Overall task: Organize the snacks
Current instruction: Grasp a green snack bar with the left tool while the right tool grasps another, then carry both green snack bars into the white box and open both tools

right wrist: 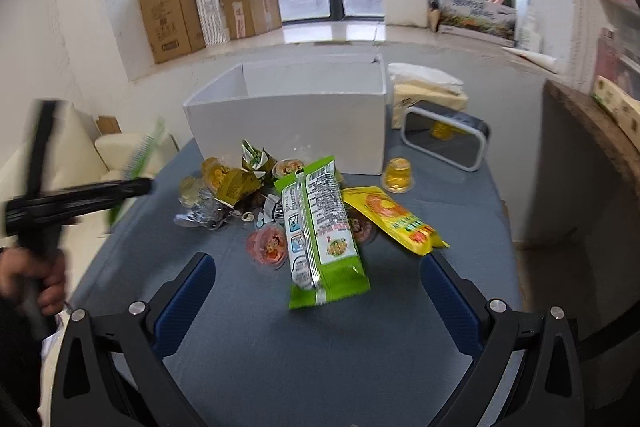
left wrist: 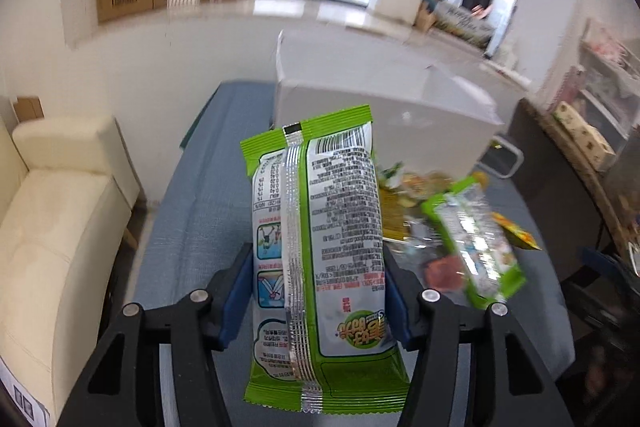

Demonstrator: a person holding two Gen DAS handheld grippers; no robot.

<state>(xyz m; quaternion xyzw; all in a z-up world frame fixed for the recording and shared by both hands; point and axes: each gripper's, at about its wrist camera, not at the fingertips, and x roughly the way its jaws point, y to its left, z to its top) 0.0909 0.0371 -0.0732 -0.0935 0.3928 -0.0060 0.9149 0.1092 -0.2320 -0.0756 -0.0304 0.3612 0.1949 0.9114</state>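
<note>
Left tool [left wrist: 316, 291] clamps a green snack packet [left wrist: 320, 247] off the table; right tool [right wrist: 318, 301] hangs wide and empty.

Below the right tool a 2nd green packet [right wrist: 320, 227] lies on the blue table [right wrist: 280, 339], touching 1 yellow packet [right wrist: 394, 221] and a heap of jelly cups [right wrist: 268, 243]. 1 cup [right wrist: 398, 175] sits apart, just before the open white box [right wrist: 288, 123]. Bare cloth near the table's front edge gives room. A hand [right wrist: 36, 279] grips the blurred left tool at the table's left edge.
</note>
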